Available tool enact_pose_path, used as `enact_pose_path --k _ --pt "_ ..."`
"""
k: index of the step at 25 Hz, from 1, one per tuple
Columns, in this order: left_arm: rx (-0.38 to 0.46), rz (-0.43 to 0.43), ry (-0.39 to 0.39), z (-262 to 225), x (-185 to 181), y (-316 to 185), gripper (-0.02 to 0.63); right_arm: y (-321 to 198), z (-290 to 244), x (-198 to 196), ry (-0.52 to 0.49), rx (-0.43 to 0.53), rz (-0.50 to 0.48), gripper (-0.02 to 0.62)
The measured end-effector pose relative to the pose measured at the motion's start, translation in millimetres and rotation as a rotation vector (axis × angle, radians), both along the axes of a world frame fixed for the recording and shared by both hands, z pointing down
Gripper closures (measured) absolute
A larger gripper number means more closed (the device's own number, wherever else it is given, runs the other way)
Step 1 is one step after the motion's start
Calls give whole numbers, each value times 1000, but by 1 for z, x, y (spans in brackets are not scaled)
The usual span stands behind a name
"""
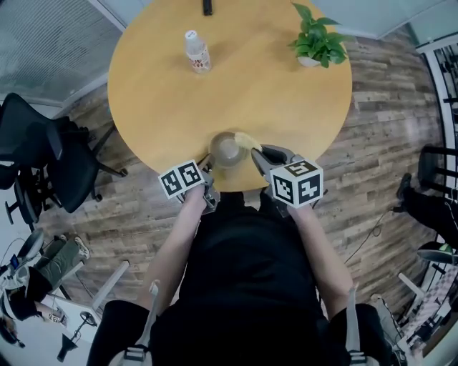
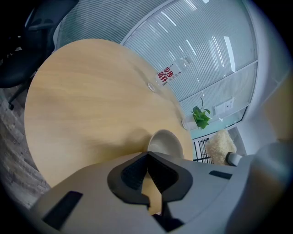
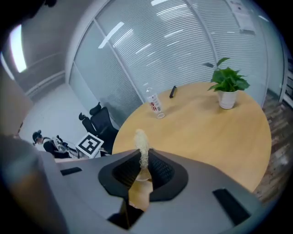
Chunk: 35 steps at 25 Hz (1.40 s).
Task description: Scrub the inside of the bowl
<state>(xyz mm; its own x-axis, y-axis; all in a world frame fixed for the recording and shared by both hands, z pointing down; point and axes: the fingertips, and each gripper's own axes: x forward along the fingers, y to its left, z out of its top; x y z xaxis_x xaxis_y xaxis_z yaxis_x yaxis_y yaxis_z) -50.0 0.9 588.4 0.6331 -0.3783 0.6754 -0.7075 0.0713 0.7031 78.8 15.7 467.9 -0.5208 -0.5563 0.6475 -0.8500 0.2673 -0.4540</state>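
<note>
A small beige bowl (image 1: 226, 150) stands near the front edge of the round wooden table (image 1: 161, 107). My left gripper (image 1: 209, 171) is shut, its tips right at the bowl's near left side. In the left gripper view the bowl (image 2: 165, 140) rises just beyond the closed tips of that gripper (image 2: 147, 154), with nothing seen between the pads. My right gripper (image 1: 255, 151) is shut on a pale yellow scrubber (image 1: 244, 139), which hangs over the bowl's right rim. In the right gripper view the fibrous scrubber (image 3: 142, 142) sticks up from between that gripper's (image 3: 143, 156) pads.
A plastic water bottle (image 1: 197, 51) stands at the back left of the table, a potted green plant (image 1: 318, 41) at the back right, and a small black object (image 1: 207, 7) at the far edge. Black office chairs (image 1: 43, 154) stand to the left on the wood floor.
</note>
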Motion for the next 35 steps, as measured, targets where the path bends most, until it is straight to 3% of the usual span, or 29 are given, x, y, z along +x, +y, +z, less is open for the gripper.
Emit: enact_pose_path --k 8,13,18,25,26,28,35 --pt "11 -53 37 -5 21 -27 591 16 -46 70 -148 67 147 546" --pt "2 -92 50 -4 35 -41 588 26 -69 113 -309 74 240 546" --pt "8 -103 38 -2 49 -46 588 34 -83 158 -329 109 291 546" --pt "50 -145 43 -6 52 -49 584 43 -85 179 -351 109 254 546" --pt "59 -153 57 -8 52 -49 570 43 -83 179 -352 104 242 546" --pt "69 -179 93 -11 51 -51 464 43 -81 177 -358 95 220 546" --pt "133 -319 68 -37 19 -47 460 30 -90 175 -378 112 161 546"
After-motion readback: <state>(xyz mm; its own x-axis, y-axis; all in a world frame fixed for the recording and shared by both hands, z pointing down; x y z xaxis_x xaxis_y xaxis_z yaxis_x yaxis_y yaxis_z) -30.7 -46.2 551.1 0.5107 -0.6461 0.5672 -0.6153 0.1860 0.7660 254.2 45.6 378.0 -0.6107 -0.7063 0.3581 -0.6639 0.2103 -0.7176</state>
